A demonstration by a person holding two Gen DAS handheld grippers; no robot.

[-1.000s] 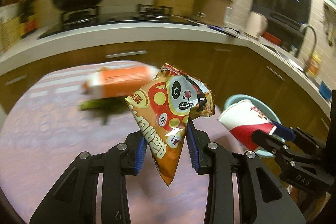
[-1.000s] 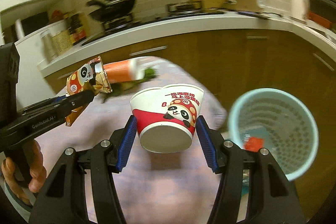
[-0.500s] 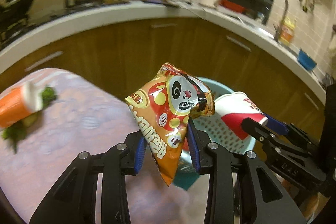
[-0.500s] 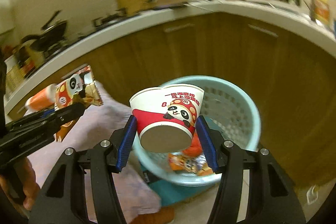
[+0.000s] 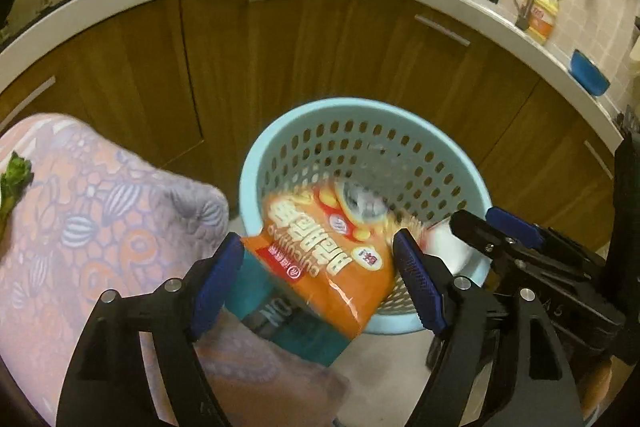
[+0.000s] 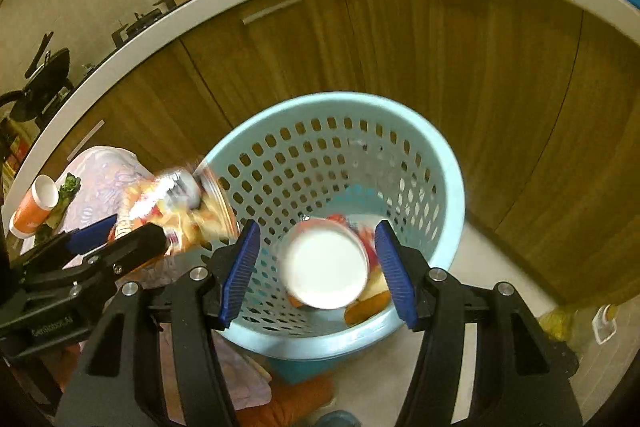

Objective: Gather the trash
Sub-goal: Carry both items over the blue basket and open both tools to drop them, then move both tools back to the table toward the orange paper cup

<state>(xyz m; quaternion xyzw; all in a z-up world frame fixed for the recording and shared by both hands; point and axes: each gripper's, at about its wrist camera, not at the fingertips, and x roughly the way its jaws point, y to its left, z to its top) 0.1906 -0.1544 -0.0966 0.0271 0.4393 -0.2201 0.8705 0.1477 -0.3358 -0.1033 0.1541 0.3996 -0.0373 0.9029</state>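
Left wrist view: the left gripper [image 5: 318, 275] stands wide open, its ribbed blue pads clear of a blurred, glossy orange snack bag [image 5: 328, 251] over the rim of a perforated pale-blue plastic basket [image 5: 360, 151]. The bag hides much of the basket's inside.

Right wrist view: the right gripper [image 6: 318, 273] is spread open too, gripping nothing; a motion-smeared paper cup [image 6: 326, 263], white bottom up, lies inside the basket [image 6: 440, 171] over half-hidden wrappers.

Your orange snack bag [image 5: 320, 251] over light-blue perforated plastic basket [image 5: 404, 119]; patterned tablecloth [image 5: 100, 211] left; white-bottomed paper cup [image 6: 326, 263] inside basket.
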